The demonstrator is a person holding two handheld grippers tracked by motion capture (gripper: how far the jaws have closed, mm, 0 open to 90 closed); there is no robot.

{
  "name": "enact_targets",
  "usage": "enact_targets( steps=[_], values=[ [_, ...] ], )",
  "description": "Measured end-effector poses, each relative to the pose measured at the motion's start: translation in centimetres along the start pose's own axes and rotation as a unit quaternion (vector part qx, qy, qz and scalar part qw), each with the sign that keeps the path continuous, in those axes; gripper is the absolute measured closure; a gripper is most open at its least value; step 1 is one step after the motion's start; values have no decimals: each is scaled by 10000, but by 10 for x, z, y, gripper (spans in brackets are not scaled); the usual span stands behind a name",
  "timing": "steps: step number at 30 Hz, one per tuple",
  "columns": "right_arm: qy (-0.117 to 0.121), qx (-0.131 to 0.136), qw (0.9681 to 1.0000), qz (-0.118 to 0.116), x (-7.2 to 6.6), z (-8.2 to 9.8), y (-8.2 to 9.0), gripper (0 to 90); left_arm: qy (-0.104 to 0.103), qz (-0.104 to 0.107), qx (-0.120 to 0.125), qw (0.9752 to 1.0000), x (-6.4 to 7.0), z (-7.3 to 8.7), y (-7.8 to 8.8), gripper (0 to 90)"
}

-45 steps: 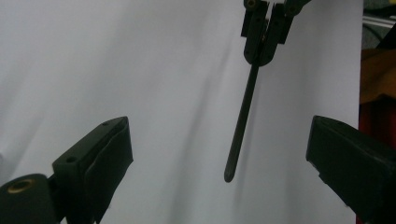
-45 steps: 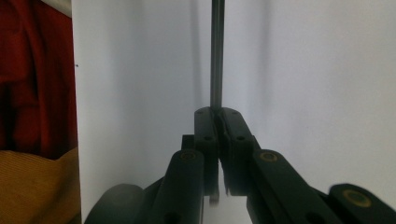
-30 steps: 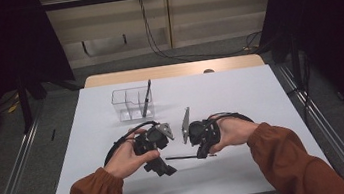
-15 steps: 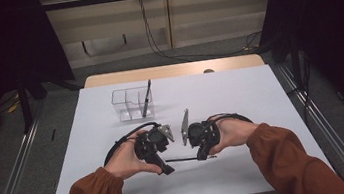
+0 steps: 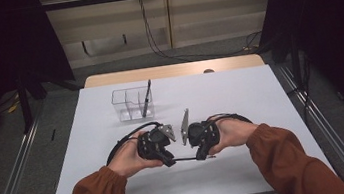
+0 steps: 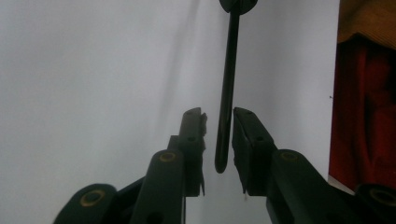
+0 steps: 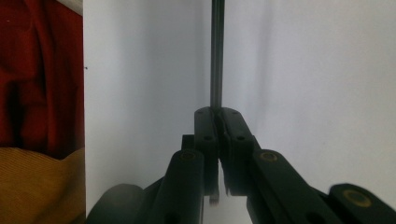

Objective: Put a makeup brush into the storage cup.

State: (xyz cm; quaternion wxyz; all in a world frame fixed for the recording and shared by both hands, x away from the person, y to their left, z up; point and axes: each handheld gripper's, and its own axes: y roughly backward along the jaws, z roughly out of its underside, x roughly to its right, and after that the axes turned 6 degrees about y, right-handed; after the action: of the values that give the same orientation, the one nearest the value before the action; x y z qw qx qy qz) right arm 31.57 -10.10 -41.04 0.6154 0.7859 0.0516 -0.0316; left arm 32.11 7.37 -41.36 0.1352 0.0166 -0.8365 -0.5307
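The pen (image 6: 227, 93) is clamped by the right gripper (image 7: 217, 114) above the table (image 5: 260, 90). The left gripper (image 6: 219, 116) has just been closing around its free end, narrowly gapped; handover or uncapping is judged imminent.

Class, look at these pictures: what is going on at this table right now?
A person holds a thin black pen level between two grippers, low over the white table. The right gripper is shut on one end. The left gripper has just been closing around the other end, a small gap still showing. Farther back, a clear organizer holds another pen.
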Motion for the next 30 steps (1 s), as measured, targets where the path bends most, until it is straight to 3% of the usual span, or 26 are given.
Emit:
enact_targets(
  steps=[8, 11, 12, 13, 23, 30],
  values=[
    [-21, 46, 10000, 18, 1, 2, 0, 867, 6, -37, 79, 10000, 3, 1, -1, 824],
    [-36, 54, 10000, 54, 0, 3, 0, 867, -143, -91, 110, 9998, 3, 1, 1, 832],
    [-20, 84, 9999, 59, 1, 3, 0, 867, -120, -199, 209, 9995, 4, 1, 1, 831],
    [-31, 67, 9999, 114, 1, 3, 0, 867, -190, -159, 164, 9996, 4, 1, 2, 835],
    [-25, 107, 9998, 184, 3, 6, 2, 844, 13, -24, 229, 9997, 5, 1, 0, 859],
    [-173, 258, 9992, 251, 6, 8, 4, 693, 88, -103, 280, 9995, 1, 5, 5, 860]
  ],
)
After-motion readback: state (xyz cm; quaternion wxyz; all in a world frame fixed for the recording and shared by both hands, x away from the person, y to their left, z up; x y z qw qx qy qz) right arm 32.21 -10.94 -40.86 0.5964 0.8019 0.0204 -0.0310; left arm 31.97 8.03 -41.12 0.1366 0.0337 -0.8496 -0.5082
